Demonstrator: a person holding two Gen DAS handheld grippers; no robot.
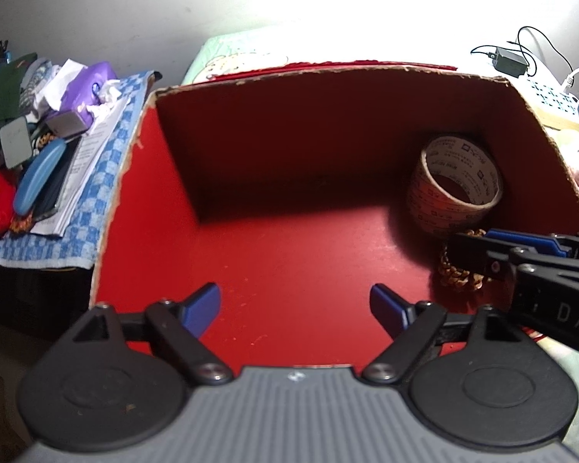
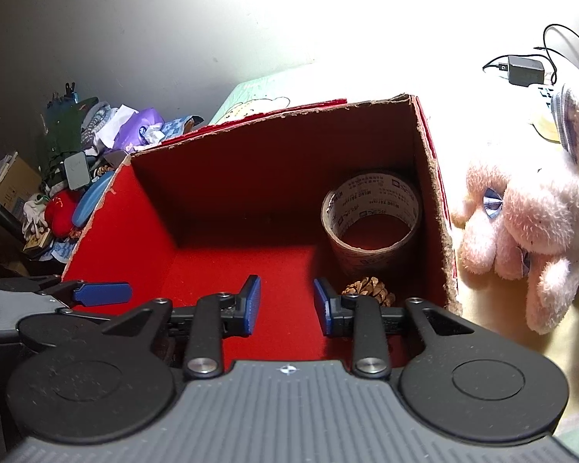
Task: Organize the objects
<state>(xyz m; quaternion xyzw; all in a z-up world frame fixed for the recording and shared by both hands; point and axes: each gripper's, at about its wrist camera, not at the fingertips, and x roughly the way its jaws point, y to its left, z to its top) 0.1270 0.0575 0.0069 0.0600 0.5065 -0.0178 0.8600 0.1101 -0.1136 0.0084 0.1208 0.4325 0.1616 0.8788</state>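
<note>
So both grippers sit over the open red box (image 1: 274,254), and neither one has anything in it; the left gripper (image 1: 295,306) has its blue pads spread wide over bare red floor at the bottom of the left wrist view; the right gripper (image 2: 287,305) is only partly open, jaws fairly close together, nothing between them either.

What's already in the box: a roll of tape (image 2: 370,223) tipped on its side in the far right corner, and a pine cone (image 2: 370,291) just in front of it, close to the right wall; in the right wrist view the cone sits just right of the right-hand pad, not between the pads.

My guess is the step in hand is fetching the next object; the pink plush toy (image 2: 521,231) lies right outside the box at the right of that frame, so it looks like the easy pick for the right gripper; the clutter pile (image 1: 46,135) at the upper left of the left wrist view suits the left one.

Tips: open the right jaws wider before going for anything soft and bulky; lift clear of the cardboard rim so you don't shove the box; drop new stuff in the empty left half so the tape and cone stay put.
</note>
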